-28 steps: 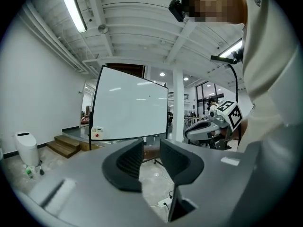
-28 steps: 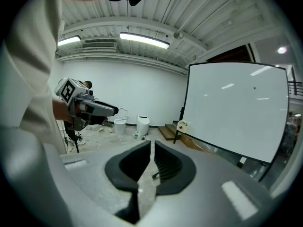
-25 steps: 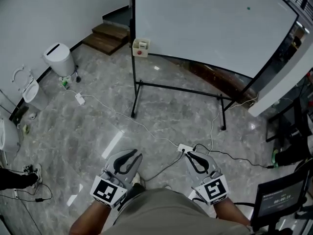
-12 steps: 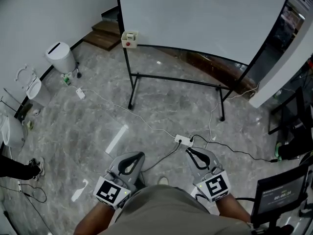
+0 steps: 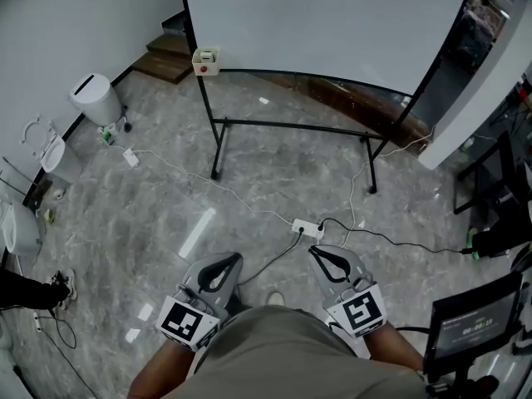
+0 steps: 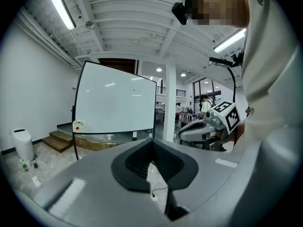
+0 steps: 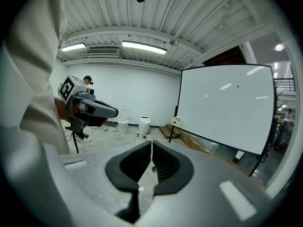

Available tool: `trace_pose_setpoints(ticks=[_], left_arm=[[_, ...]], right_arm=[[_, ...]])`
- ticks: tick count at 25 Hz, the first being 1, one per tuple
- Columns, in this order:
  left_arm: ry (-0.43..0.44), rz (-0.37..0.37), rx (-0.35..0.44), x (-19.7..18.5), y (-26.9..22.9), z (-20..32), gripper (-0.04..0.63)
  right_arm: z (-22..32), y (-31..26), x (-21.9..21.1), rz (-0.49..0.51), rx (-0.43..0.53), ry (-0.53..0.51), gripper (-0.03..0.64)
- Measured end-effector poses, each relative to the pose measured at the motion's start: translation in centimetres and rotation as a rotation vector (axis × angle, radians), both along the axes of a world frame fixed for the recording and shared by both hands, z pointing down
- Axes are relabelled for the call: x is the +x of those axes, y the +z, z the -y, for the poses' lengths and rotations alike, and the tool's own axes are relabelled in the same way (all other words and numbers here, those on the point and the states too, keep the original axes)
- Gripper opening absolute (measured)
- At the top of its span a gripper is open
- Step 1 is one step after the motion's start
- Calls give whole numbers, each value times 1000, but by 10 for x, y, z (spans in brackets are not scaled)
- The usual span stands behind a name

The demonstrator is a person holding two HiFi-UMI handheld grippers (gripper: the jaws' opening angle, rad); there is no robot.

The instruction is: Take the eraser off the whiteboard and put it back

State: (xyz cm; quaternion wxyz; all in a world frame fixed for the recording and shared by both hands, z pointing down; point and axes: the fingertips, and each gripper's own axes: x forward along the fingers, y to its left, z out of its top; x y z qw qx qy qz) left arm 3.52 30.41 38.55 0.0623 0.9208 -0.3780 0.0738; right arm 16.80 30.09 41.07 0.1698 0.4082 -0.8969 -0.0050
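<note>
The whiteboard (image 5: 332,23) stands on a black frame ahead of me. A small cream eraser box with a red dot (image 5: 205,60) sits at its lower left corner; it also shows in the left gripper view (image 6: 78,125) and in the right gripper view (image 7: 176,121). Both grippers are held low by the person's waist, far from the board. My left gripper (image 5: 229,260) (image 6: 152,141) is shut with nothing in it. My right gripper (image 5: 320,252) (image 7: 151,143) has its tips together and is also empty.
A white power strip (image 5: 307,228) with cables lies on the marble floor between me and the board's black stand (image 5: 291,127). A white bin (image 5: 93,98) and wooden steps (image 5: 170,61) are at the back left. A monitor (image 5: 470,327) stands at the right.
The whiteboard and its eraser box have drawn nearer and shifted left in the head view. The power strip now lies just ahead of the grippers. The left jaws look closer together than a second ago.
</note>
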Motion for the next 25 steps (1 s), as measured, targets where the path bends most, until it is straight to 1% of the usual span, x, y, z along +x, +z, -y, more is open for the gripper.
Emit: trace_pose_setpoints(ticks=[3,6,9,13,16,19,22,25], left_arm=[[13,17,-2,1,4,2,6],[19,18,18,-1,4,6,6],[4,38,-17,-3,3,8,6],[0,35,-20,-1,7,11,6],[0,27,-3,0,8,10,6],[-2,25,-5,-1,8,10,6],[-1,36,-13,0,11,8,6],[2,32,-2,2,12,7,5]], right_arm=[[2,-1,2,-12,6,4,8],[5,-5,-1,-4,6,10,7],[7,-6,-4,6,5,13,6],[11,-4,-3,-1,9,3,6],[10,1,-3,-3,13,-5,6],[10,2,-5,-6,11,-12,6],[9,2,-5,-1,12,-13,6],[8,2,-3,11,10,-6,6]])
